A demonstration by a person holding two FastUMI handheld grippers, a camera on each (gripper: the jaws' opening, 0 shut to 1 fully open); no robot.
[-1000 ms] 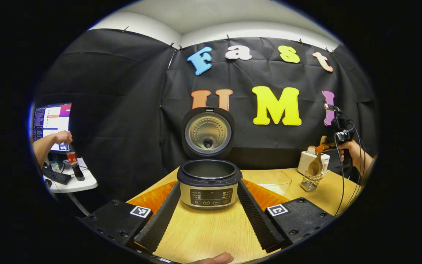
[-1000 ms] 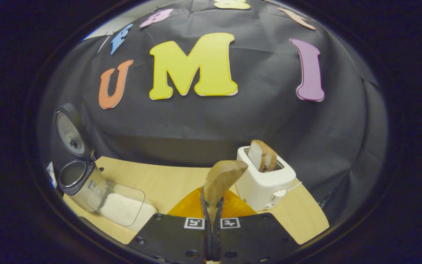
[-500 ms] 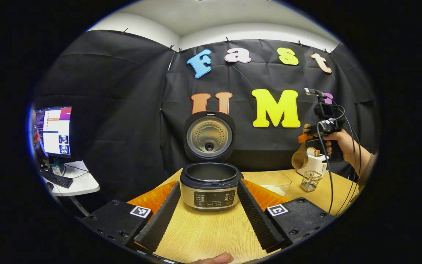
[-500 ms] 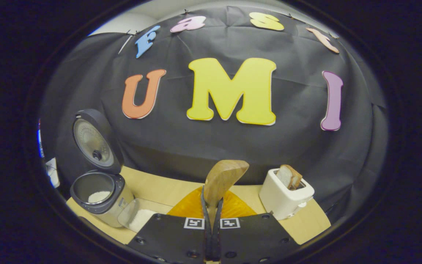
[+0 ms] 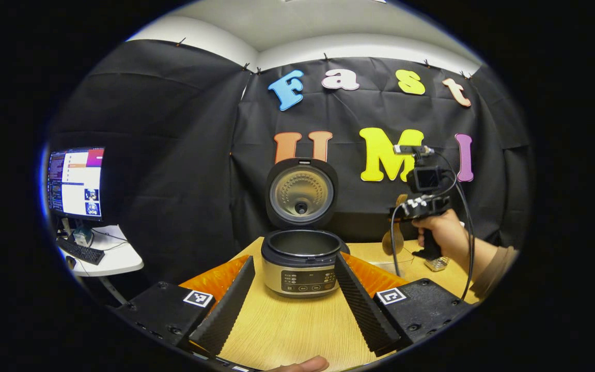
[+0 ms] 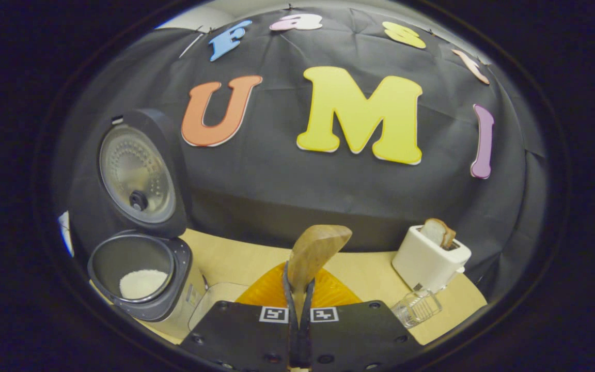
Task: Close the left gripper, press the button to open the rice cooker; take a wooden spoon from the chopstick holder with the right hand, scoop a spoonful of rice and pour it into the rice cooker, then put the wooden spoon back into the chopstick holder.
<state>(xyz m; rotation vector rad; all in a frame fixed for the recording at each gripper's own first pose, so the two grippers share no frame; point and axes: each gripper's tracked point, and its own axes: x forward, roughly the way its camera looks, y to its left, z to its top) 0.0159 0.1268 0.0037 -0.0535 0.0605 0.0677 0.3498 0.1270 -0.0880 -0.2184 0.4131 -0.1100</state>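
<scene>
Wooden spoon (image 6: pixel 312 257) sits clamped in the right tool (image 6: pixel 298 310), whose two fingers are pressed together on its handle; the bowl of the spoon stands up straight ahead of the tool, tilted a little to its right. Down to the left of this tool is the rice cooker (image 6: pixel 142 279) with its lid (image 6: pixel 137 175) swung upright and open, and a small heap of white rice (image 6: pixel 142 283) lies in the pot. Just beside the cooker, between it and the tool, a clear container (image 6: pixel 209 309) rests on the table (image 6: pixel 235 256). To the tool's right stands a white toaster (image 6: pixel 431 257) with bread (image 6: pixel 439 232) in it, and nearer, a small wire holder (image 6: pixel 418 308) for chopsticks.

From the left gripper view, the left tool (image 5: pixel 294 299) has its fingers spread well apart, gripping nothing, and the cooker (image 5: pixel 301 262) stands on the table (image 5: pixel 287 330) ahead, framed between them. Farther off to this tool's right a hand (image 5: pixel 444 232) holds the right tool (image 5: pixel 398 219) above the table, the spoon (image 5: pixel 393 240) hanging from it over the clear container (image 5: pixel 398 258), beside the cooker. Far to the left a monitor (image 5: pixel 75 182) glows above a small side table (image 5: pixel 106 256) with a keyboard (image 5: pixel 79 251).
</scene>
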